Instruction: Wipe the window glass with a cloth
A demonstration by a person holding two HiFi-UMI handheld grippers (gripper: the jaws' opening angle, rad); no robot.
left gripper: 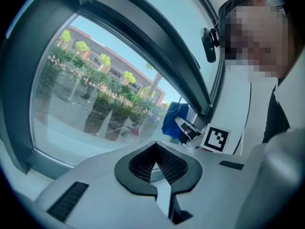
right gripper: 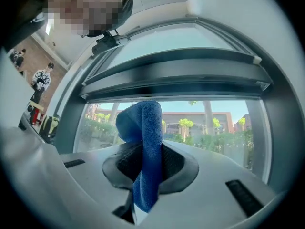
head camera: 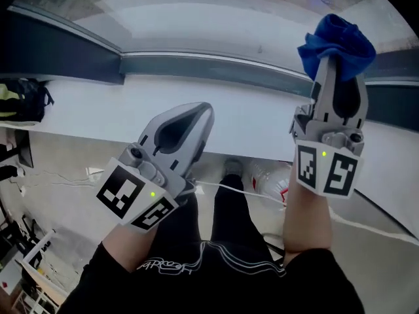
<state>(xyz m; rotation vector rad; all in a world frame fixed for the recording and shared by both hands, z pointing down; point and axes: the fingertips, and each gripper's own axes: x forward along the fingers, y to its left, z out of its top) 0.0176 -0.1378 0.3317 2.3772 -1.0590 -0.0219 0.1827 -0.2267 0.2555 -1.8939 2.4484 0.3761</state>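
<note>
The blue cloth (head camera: 337,43) is bunched at the tip of my right gripper (head camera: 335,64), which is shut on it and raised close to the window glass (head camera: 196,8) at the upper right. In the right gripper view the cloth (right gripper: 145,128) stands up from between the jaws, in front of the glass (right gripper: 219,128). My left gripper (head camera: 196,116) is lower, over the white sill (head camera: 255,120), shut with nothing in it. The left gripper view shows its jaw tips (left gripper: 155,144) meeting, the glass (left gripper: 86,94) beyond them, and the cloth (left gripper: 172,120) at the right.
A dark window frame (head camera: 216,64) runs between glass and sill. A black bag (head camera: 23,100) lies at the far left. On the floor below the sill are a plastic bottle (head camera: 272,178) and white cables (head camera: 52,175). The person's legs fill the bottom centre.
</note>
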